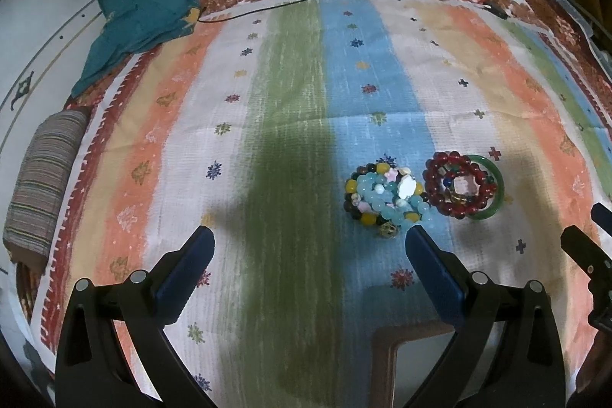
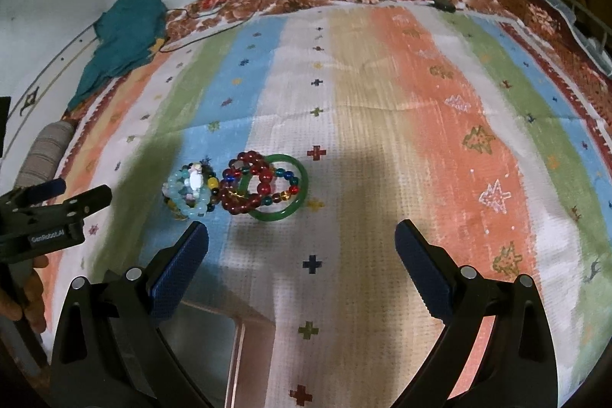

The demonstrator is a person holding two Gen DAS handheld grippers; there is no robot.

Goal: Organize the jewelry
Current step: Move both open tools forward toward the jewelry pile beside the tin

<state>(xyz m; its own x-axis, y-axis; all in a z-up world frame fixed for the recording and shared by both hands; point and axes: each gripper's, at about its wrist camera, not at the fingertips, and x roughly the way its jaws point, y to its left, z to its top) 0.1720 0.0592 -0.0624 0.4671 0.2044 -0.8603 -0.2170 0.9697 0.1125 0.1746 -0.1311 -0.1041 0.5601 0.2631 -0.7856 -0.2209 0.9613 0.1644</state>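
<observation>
Left gripper (image 1: 309, 236) spread wide, holding nothing, above striped cloth (image 1: 290, 71). Right gripper (image 2: 301, 230) likewise wide and empty. Pale-blue bead bracelets (image 1: 384, 195) heaped at one o'clock from left fingertips, touching dark-red bead bracelets (image 1: 459, 184) over green bangle (image 1: 495, 186). Brown-rimmed tray (image 1: 386, 362) at five o'clock, bottom edge.

A cluster of light blue, yellow and dark bead bracelets (image 1: 384, 197) is lying in a heap on the blue stripe. Just beside it, dark red bead bracelets (image 1: 459, 184) are resting tangled over a green bangle (image 1: 493, 190), touching it.
</observation>
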